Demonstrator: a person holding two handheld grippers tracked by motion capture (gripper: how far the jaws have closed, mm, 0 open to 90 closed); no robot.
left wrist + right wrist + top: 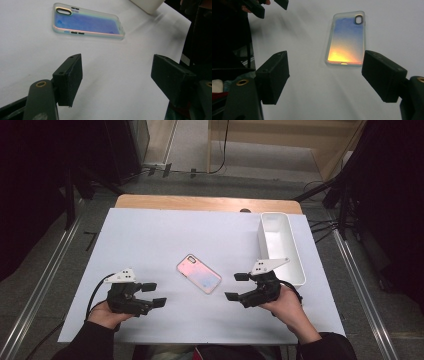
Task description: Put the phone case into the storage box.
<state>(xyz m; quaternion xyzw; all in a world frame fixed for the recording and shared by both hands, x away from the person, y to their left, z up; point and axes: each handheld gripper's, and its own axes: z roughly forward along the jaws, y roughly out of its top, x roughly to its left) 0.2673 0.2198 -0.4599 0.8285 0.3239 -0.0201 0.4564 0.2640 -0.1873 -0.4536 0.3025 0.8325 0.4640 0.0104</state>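
An iridescent pink-blue phone case (199,273) (87,22) (347,40) lies flat on the white sheet (165,235) near the table's middle, camera cutout toward the far left. My left gripper (154,295) (117,75) rests low at the front left, open, with nothing between its jaws, which point toward the case. My right gripper (235,286) (325,75) stands to the right of the case, also open and empty, its jaws aimed at the case's near end. The left gripper (269,5) appears far off in the right gripper view.
A long white bin (280,245) (147,6) stands empty along the sheet's right edge, just behind my right hand. A strip of wooden tabletop (200,202) shows beyond the sheet. Dark stands and cables flank the table.
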